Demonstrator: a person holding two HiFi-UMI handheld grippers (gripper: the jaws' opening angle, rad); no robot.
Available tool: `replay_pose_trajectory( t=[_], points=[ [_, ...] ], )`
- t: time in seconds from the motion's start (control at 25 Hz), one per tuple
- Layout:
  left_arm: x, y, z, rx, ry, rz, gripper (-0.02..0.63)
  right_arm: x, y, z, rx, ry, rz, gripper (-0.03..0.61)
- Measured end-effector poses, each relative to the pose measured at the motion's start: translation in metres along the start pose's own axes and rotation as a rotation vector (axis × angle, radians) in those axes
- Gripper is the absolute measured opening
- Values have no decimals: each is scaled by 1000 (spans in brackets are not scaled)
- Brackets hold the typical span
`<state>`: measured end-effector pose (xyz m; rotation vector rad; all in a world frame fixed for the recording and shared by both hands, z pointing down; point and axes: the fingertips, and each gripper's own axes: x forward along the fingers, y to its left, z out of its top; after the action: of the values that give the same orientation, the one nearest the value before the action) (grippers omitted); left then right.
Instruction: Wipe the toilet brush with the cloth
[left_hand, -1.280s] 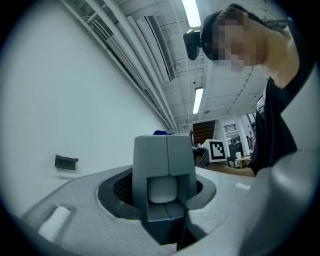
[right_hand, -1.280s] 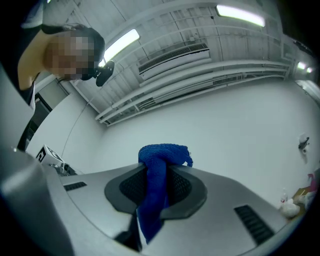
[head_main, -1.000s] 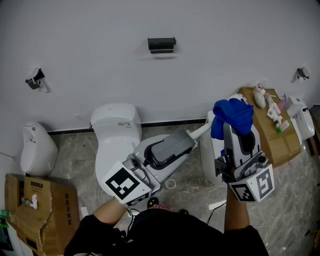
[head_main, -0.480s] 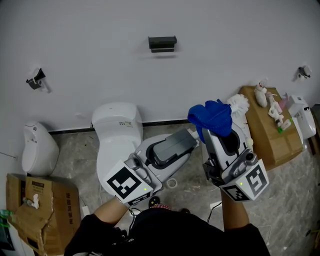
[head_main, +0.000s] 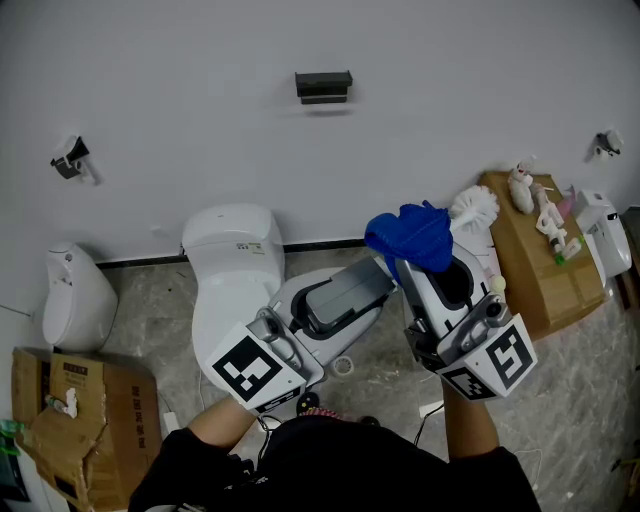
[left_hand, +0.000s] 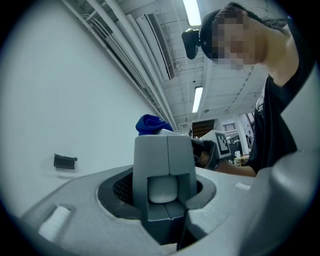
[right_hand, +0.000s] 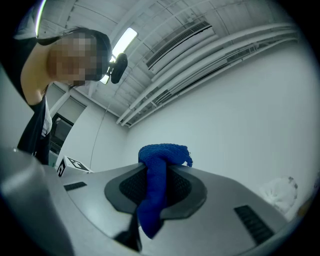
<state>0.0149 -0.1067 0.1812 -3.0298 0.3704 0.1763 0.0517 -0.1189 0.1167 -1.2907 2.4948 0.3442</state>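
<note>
The toilet brush lies slanted between the two hands. Its handle end is clamped in the left gripper, jaws closed on it. Its long axis runs up and to the right, ending in the bristle head near the cardboard box. The right gripper, the nearer one to that head, pinches the blue cloth in closed jaws. The cloth bunches over the shaft just short of the head, though I cannot tell whether it touches. The bristles look white, round and fluffy.
</note>
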Motion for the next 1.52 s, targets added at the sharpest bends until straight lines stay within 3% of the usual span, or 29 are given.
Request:
replay_pose_trajectory(
  t=[0.56,1.08,1.52],
  points=[
    [-4,-1,0,23,9,19,186,5,9,-21,-116,120,30,74],
    [-5,2,-1,25,17,30,186,12,7,-19,-87,97,28,74],
    [-3,1,-2,25,22,26,186,4,-14,-29,-121,141,-22,74]
  ],
)
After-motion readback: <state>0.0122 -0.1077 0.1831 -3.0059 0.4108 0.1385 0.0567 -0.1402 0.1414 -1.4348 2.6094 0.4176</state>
